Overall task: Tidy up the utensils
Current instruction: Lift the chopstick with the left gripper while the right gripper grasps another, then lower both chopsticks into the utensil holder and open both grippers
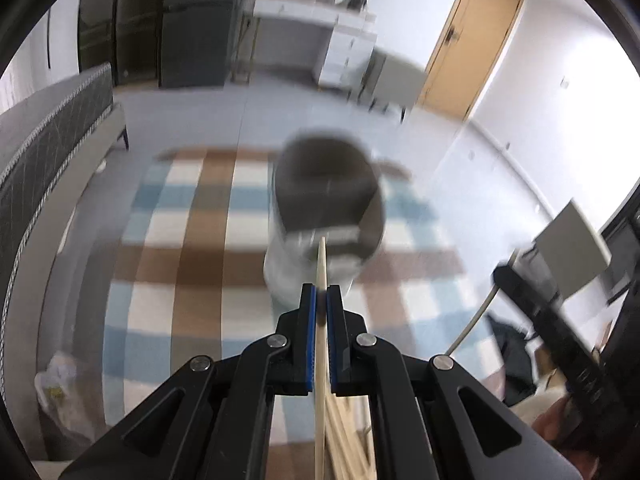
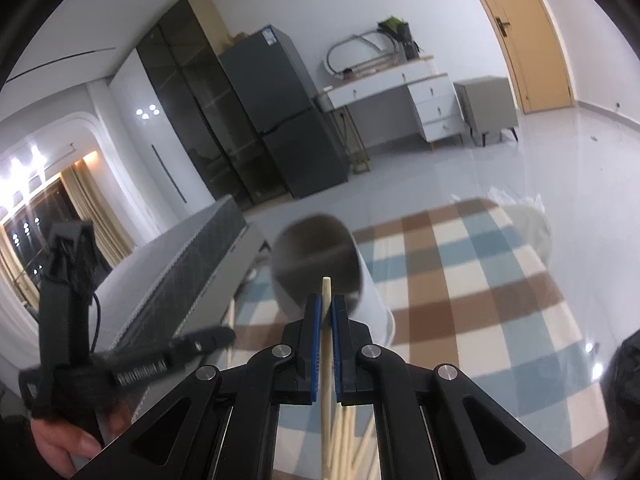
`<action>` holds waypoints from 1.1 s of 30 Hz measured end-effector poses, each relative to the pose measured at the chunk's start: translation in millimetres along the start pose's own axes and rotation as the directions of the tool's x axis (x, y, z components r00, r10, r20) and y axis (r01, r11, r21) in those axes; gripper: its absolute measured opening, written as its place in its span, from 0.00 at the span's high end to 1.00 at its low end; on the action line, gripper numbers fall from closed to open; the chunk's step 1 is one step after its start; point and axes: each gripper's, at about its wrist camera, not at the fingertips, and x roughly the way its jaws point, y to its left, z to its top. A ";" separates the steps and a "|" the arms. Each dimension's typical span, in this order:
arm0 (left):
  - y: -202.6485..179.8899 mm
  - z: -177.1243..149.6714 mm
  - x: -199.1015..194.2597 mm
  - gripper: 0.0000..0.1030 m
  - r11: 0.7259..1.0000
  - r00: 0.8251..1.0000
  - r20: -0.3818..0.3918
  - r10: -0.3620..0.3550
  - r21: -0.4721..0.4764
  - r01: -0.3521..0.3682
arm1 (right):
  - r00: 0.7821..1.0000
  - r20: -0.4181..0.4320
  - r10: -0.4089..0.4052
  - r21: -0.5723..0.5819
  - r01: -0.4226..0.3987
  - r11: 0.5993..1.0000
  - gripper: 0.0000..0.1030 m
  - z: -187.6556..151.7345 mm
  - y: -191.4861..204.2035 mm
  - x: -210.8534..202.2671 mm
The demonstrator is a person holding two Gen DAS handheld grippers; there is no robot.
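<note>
While both tongs (image 1: 321, 298) (image 2: 327, 307) pinch a chopstick (image 1: 321, 264) (image 2: 326, 292) each, the holder (image 1: 320, 216) (image 2: 320, 264) lies just beyond their tips.

Left tool (image 1: 321, 294) clamped on a chopstick (image 1: 321, 264), blurred cup (image 1: 320, 216) ahead, checked rug (image 1: 192, 240) beneath

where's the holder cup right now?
The cup sits centre-frame in both wrist views, on the checked cloth, straight ahead of each gripper's chopstick tip: left gripper, right gripper.
</note>
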 end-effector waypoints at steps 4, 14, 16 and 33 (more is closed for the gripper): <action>-0.5 26.6 -17.3 0.99 1.000 0.988 0.150 -0.022 0.001 0.022 | 0.999 0.046 0.005 -0.053 -0.002 0.999 0.95 28.3 16.4 -10.0; 9.8 114.1 -13.7 0.99 0.998 0.909 0.415 -0.044 -0.025 0.060 | 0.984 0.175 0.022 -0.166 0.007 0.986 0.95 115.4 46.6 5.3; 11.6 124.2 -5.6 0.99 0.998 0.892 0.451 -0.042 -0.016 0.055 | 0.980 0.199 0.023 -0.182 0.014 0.983 0.95 131.9 48.6 19.1; 39.8 124.2 64.0 0.99 0.999 0.876 0.480 -0.053 0.022 0.048 | 0.979 0.201 0.045 -0.221 0.001 0.975 0.95 139.0 39.5 112.1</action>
